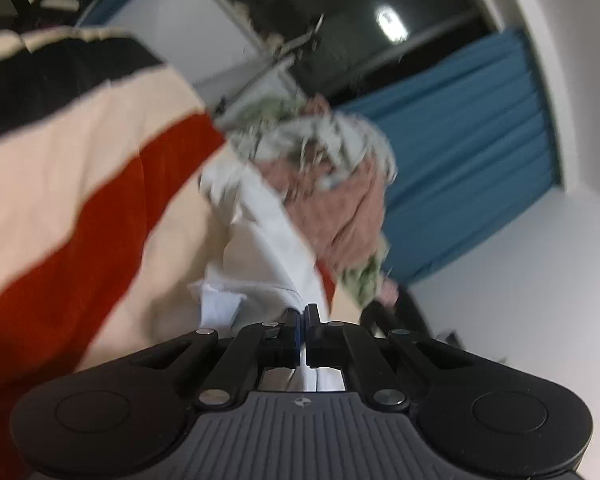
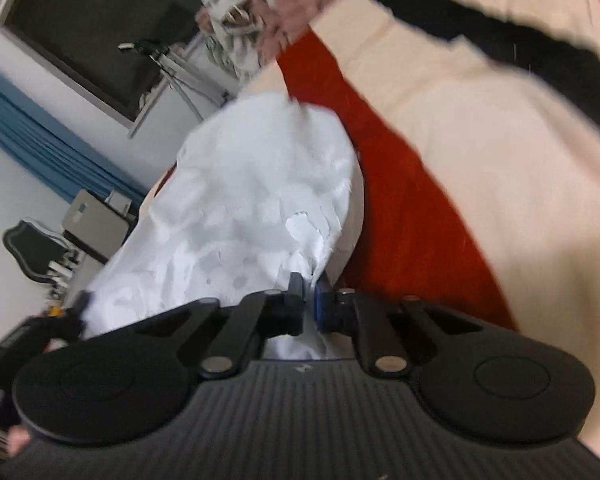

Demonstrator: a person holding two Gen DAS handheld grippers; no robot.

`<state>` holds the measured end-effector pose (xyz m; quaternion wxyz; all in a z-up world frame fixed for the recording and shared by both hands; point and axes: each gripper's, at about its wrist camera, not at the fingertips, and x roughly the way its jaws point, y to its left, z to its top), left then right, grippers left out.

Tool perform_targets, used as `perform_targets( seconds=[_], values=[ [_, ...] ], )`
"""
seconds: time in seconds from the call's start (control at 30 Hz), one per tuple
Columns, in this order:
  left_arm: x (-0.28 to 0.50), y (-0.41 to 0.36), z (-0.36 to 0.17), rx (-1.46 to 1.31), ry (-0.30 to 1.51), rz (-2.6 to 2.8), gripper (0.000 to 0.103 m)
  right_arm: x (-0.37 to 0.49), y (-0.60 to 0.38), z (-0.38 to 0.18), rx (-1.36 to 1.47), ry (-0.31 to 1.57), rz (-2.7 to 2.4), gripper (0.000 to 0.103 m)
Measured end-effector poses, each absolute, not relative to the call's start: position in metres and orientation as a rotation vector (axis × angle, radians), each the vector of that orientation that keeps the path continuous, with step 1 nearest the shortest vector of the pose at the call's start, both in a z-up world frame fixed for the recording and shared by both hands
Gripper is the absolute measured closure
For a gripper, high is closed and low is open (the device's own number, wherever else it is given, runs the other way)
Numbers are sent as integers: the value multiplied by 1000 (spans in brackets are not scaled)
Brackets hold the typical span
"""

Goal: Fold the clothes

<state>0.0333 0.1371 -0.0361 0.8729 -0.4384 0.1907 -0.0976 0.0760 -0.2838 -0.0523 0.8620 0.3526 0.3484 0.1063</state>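
While both views are smeared with motion blur, the white garment (image 2: 244, 200) stands out as the fixed reference. The right gripper (image 2: 309, 300) has its jaws pressed together on the garment's lower edge, and the left gripper (image 1: 301, 326) pinches another white fold (image 1: 268, 256) the same way. Beside the garment hangs a striped cloth (image 2: 480, 140) in cream, red and black. Above it sits a bunch of pink and green patterned fabric (image 1: 332, 184). Behind the garment, a blue curtain (image 1: 468, 152) and a dark window (image 2: 100, 28) show. A small round emblem (image 1: 302, 402) marks the left gripper body; no writing is readable.
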Motion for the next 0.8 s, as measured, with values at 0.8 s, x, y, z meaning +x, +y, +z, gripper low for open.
perform_targets(
  seconds=[0.8],
  values=[
    [136, 125, -40, -443, 539, 44, 101, 173, -291, -57, 802, 665, 291, 91]
  ],
)
